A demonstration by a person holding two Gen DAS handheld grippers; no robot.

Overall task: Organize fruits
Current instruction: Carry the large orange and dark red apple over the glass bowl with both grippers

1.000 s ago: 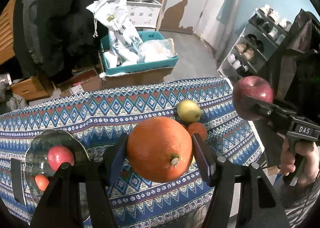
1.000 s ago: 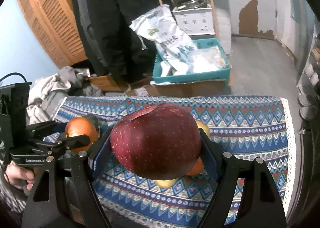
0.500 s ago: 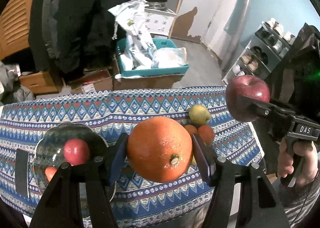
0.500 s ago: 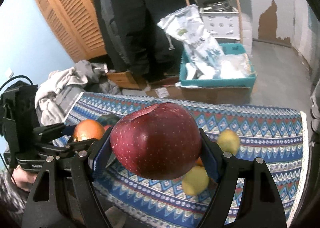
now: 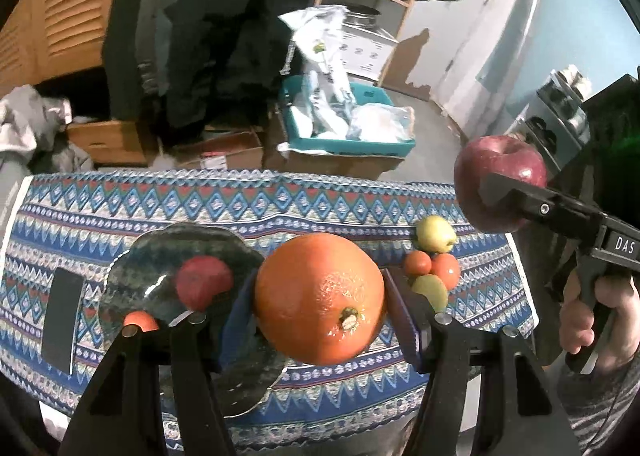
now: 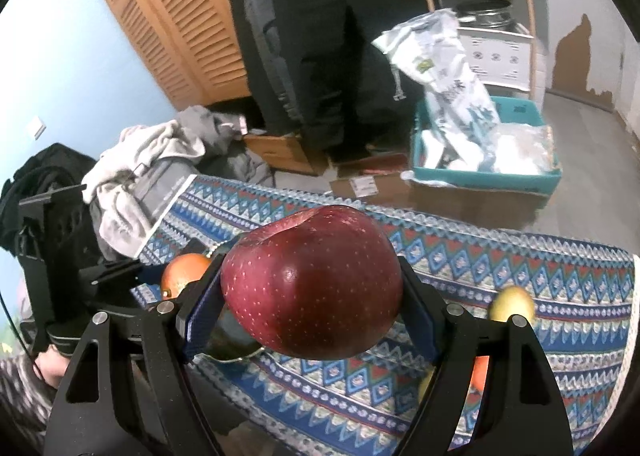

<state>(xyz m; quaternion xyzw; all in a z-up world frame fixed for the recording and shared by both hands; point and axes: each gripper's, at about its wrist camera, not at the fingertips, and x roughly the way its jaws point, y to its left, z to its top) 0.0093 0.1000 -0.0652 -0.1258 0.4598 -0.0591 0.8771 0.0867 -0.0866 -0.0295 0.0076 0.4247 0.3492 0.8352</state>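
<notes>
While both grippers carry fruit above the patterned tablecloth (image 5: 280,200), the glass plate (image 5: 132,280) serves as the landmark. Left of the plate lies a dark phone (image 5: 62,316). On the plate rest a red apple (image 5: 204,282) and a small orange fruit (image 5: 140,322), so part of the sorting looks done. Just right of the plate, the left gripper (image 5: 320,296) is clenched on a big orange (image 5: 320,296). Further right, four small fruits (image 5: 432,268) wait on the cloth. Far right of the plate, the right gripper (image 6: 312,284) grasps a dark red apple (image 6: 312,284). Six fruits seem left to place.
</notes>
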